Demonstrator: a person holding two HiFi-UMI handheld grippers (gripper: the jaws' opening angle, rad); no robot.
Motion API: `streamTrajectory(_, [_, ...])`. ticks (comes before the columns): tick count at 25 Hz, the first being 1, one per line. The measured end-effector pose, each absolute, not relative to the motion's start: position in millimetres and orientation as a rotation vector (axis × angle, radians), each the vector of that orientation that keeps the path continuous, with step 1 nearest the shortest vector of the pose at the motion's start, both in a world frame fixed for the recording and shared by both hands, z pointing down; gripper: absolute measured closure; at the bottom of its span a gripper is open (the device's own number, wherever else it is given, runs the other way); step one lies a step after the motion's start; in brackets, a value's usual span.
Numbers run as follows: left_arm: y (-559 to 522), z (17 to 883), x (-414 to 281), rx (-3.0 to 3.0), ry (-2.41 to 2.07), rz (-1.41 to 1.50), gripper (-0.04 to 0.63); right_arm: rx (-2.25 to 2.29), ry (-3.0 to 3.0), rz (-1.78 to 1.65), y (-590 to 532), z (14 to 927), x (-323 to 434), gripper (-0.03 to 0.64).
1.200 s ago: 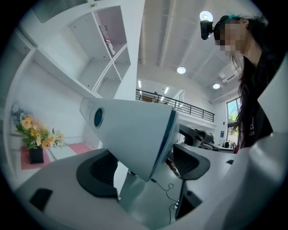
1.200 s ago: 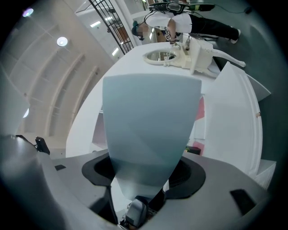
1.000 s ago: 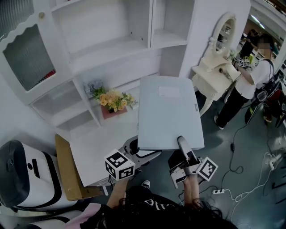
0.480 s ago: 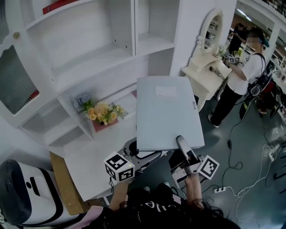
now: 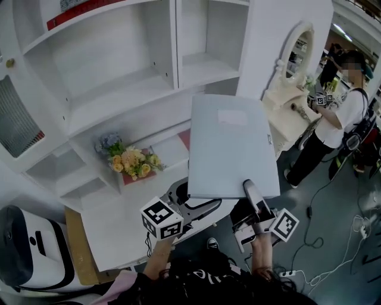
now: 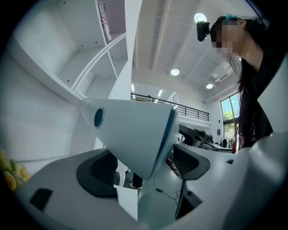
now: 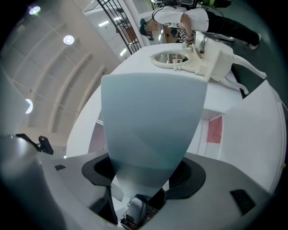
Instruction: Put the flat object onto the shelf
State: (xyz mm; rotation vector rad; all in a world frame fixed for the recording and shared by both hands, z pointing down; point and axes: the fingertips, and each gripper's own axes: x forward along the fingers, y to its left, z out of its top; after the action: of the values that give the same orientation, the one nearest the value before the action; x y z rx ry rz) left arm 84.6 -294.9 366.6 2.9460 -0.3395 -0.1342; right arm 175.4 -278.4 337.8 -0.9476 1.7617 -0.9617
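A pale grey-blue flat folder (image 5: 232, 146) is held up level in front of the white shelf unit (image 5: 119, 89). My right gripper (image 5: 251, 190) is shut on the folder's near edge; in the right gripper view the folder (image 7: 150, 126) narrows down into the jaws (image 7: 139, 193). My left gripper (image 5: 196, 204) sits at the folder's near left corner. In the left gripper view the jaws (image 6: 146, 168) stand wide apart, and the folder's spine corner (image 6: 135, 134) hangs between them without being pinched. The shelf compartments right behind the folder look bare.
A bunch of yellow flowers (image 5: 128, 161) lies on the white desk top (image 5: 119, 226) under the shelves. A red book (image 5: 77, 12) sits on a high shelf. A white vanity with an oval mirror (image 5: 292, 89) and a standing person (image 5: 339, 119) are to the right.
The head view has swung so that more of the upper shelves shows. The folder stays in the right gripper's hold and sits slightly further right in view. The left gripper keeps its place at the corner.
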Motion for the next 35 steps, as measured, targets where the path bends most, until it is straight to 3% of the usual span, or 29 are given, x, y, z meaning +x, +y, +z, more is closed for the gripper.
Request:
streamTrajectory(12, [-342,316,152,3.028,-0.461,-0.202,0.204,-0.818,1.905,-0.931,-332,289,243,0.313])
streamTrajectory(35, [-383,296,170,3.007,-0.671,-0.239,0.206,-0.495,2.037,-1.081,-411,266,268,0.313])
